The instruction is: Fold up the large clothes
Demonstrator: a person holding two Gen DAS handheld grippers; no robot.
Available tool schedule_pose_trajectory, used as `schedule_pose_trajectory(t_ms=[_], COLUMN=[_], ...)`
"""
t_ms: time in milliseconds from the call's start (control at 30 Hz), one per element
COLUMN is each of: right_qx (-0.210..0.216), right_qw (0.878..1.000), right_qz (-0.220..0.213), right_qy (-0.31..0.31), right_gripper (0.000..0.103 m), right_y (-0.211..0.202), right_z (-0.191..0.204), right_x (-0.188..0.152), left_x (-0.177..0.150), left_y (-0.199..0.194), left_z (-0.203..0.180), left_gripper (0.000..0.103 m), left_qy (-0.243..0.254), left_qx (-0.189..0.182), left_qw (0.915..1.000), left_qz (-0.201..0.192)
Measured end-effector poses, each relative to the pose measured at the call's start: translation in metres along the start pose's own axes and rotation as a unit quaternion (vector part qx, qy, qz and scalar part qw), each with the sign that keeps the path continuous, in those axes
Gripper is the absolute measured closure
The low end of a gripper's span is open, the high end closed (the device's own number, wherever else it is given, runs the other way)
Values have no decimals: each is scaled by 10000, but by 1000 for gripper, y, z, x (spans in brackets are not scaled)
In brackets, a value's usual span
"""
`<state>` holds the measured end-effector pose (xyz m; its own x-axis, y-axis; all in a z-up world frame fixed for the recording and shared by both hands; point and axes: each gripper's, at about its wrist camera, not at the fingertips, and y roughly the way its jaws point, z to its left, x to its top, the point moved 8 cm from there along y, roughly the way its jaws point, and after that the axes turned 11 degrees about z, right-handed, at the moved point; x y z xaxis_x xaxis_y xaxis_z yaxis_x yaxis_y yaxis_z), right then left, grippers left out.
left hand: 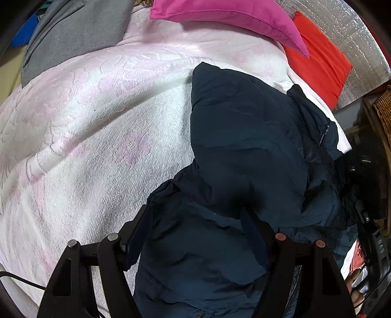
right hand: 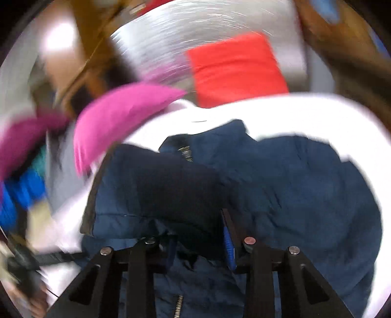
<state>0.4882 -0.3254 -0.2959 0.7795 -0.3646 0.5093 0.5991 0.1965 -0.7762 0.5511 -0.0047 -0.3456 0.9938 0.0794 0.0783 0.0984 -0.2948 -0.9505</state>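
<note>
Centrally, the left claw (left hand: 195,234) stands wide, its two fingers splayed over the navy padded jacket (left hand: 244,146) with dark cloth bulging up between them; no pinch on the fabric is evident, so it probably presses or steadies the bulk rather than lifts it. The right claw (right hand: 198,234) also straddles a dark fold of the jacket (right hand: 293,195), fingers moderately apart; whether the pads actually bite the cloth cannot be told, since this view is smeared by motion. The jacket lies bunched on the bed, one panel already turned over the body, a zip (left hand: 323,135) showing at its far edge; folding appears partly done, judged from this heap. Placing both claws on the near hem presumably lets the puffy layers be flattened before the next fold. Beneath spreads a pale pink-white textured blanket (left hand: 97,146). Beyond it sit a magenta pillow (left hand: 220,14), a red pillow (left hand: 317,63), a grey garment (left hand: 73,31), a silvery quilted wall covering (left hand: 354,31) and a wicker basket (left hand: 383,110).
</note>
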Motion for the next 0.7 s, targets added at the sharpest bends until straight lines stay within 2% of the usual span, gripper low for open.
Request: schedule_pose_trajectory(t_ms=[67,167,267,333,400,433,567,633,667,700], right_qx=[549,1125,1393,1635,1829,1878,1955,1817,1739,1639], right_qw=[9950,9749,9615,9521,9430,9405,9319,9302,9305,9316], right_qz=[-21,89,218,236,99,29,-100,-60,-29,13], right_qy=[832,1920,2357,2573,2780,2832,3053,3187,3225,3245], right_gripper=[69,69,68,64,40,36,35,48,67,76], right_y=[-9,-11,-9,-7,-9,-9,-6,1,4,7], right_z=[-28,-73,-93,-100,-106,-108,-116,-121,-125,-126], right_x=[-5,-20,-35,-39,-34,-29,-14,-9,-9,-9], left_x=[0,-2,-3,-4,-5,-5,-1,1,2,1], left_y=[0,-1,-3,-10,-19,-25,-33,-23,-16,-10], left_z=[0,-1,-2,-4,-7,-8,-5,0,2,1], left_gripper=[28,28,28,28,28,28,28,28,28,28], left_qy=[-19,6,34,74,133,175,183,95,81,92], left_qx=[3,19,8,-48,-117,-157,-138,-38,11,71], left_qw=[10000,10000,10000,9999,9997,9995,9990,9996,9998,9999], left_qz=[-4,3,-8,-64,-158,-226,-379,-279,-188,-125])
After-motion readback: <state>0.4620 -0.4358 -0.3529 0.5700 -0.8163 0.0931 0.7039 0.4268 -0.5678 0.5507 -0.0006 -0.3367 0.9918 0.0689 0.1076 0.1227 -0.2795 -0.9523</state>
